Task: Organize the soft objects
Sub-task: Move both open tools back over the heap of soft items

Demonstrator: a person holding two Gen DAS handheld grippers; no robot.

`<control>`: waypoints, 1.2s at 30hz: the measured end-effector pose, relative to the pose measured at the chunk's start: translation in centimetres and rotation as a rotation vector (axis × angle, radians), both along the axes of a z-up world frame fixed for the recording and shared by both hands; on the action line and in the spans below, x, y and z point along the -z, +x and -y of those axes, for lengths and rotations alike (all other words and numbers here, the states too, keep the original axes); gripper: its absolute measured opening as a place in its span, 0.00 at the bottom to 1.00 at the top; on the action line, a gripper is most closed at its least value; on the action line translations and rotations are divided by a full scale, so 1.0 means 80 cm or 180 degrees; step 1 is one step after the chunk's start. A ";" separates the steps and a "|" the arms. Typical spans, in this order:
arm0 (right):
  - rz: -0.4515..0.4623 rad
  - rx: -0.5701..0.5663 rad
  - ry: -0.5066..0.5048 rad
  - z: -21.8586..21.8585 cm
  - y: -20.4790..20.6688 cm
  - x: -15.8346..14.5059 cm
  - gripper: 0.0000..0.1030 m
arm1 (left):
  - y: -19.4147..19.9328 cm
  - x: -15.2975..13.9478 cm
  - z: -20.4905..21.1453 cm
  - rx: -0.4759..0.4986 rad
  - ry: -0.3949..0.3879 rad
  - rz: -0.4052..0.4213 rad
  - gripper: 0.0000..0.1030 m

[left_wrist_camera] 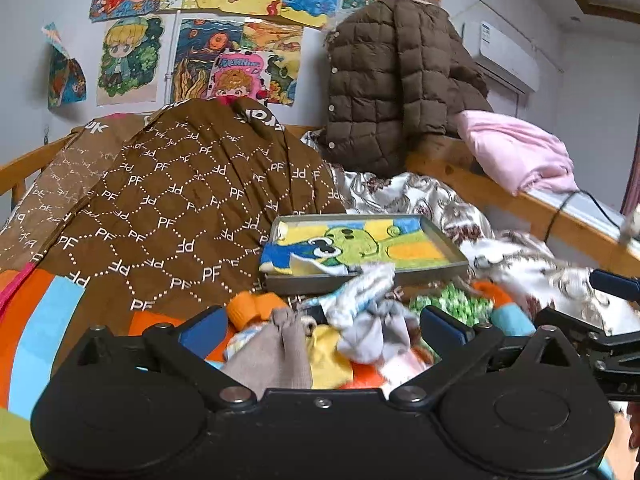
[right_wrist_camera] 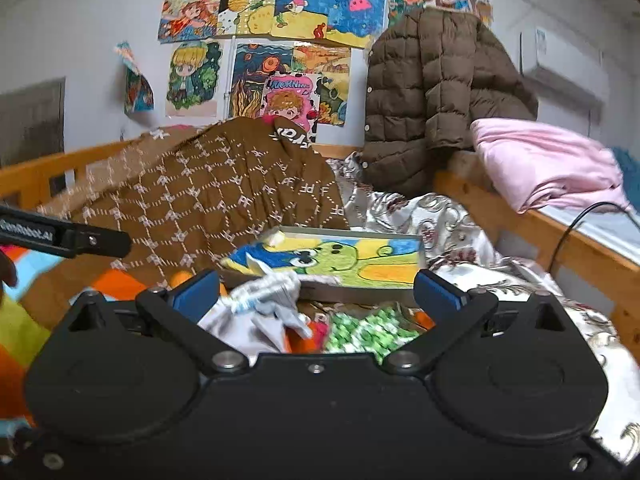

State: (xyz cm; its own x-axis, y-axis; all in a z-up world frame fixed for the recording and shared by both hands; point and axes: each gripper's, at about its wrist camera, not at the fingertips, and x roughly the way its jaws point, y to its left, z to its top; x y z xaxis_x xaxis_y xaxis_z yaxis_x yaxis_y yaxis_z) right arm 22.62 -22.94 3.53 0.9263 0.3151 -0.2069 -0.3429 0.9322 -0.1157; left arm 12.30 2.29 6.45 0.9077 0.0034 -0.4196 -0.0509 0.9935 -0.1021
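Just ahead of left tool point(left_wrist_camera: 324, 326): socks point(left_wrist_camera: 360, 296).

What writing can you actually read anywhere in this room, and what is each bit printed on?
"PF", repeated all over the brown blanket.
"MORNING", on the pink cartoon drawing on the wall.
"GenRobot.AI", partly cut off, on the black arm of the left gripper, seen from the right wrist camera.
Large white letters on the blanket's folded top edge: upside down, not readable.
Label on the air conditioner: too small to read.
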 end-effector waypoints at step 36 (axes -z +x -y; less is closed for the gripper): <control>-0.0417 -0.0146 -0.0081 -0.033 -0.021 0.123 0.99 | -0.044 0.094 0.012 -0.0033 0.0330 -0.0723 0.99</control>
State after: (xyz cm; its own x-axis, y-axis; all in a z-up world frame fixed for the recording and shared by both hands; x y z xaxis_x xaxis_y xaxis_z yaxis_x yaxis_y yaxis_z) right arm 20.93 -20.28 -6.33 0.8755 0.3496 -0.3337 -0.3990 0.9125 -0.0905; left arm 8.74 1.36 -1.03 0.7898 0.0657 -0.6099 -0.0710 0.9974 0.0155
